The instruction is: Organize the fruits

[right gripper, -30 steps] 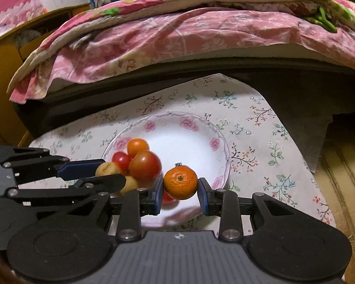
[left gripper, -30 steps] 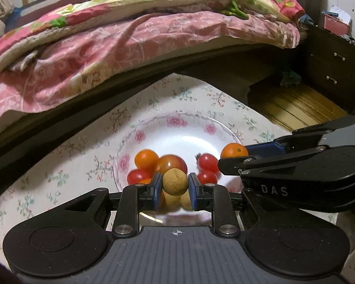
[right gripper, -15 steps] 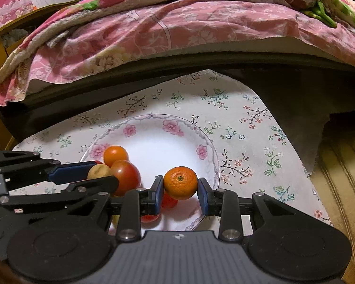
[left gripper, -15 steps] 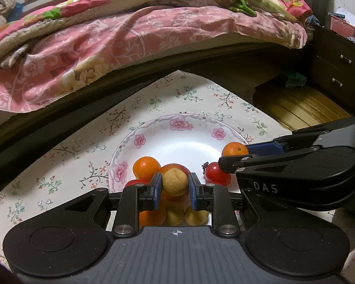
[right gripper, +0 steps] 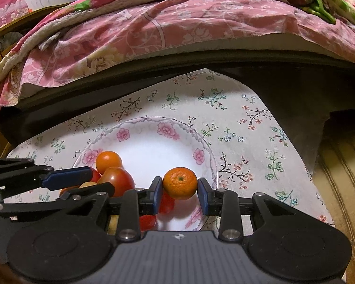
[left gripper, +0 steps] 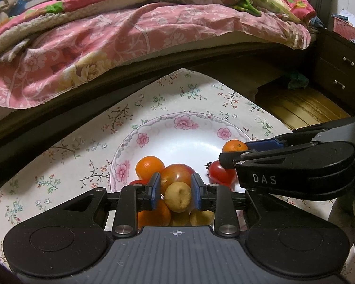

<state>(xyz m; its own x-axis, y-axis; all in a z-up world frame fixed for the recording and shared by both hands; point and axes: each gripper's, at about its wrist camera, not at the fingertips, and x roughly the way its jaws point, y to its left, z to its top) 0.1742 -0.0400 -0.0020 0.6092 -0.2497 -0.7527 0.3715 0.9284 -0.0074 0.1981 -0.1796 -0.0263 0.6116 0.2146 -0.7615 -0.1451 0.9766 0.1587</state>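
Floral tablecloth (right gripper: 243, 127) beside a bed (left gripper: 130, 35) is where it's all set. A small tan fruit (left gripper: 178, 196) is pinched in the left gripper (left gripper: 175, 193), a mandarin (right gripper: 180, 183) is clamped in the right gripper (right gripper: 180, 195), both held over the flowered plate (right gripper: 153, 127), where tomatoes (right gripper: 118, 181) and another mandarin (right gripper: 108, 162) are piled.

Both hand-held grippers, left (left gripper: 175, 193) and right (right gripper: 180, 195), hold fruit.
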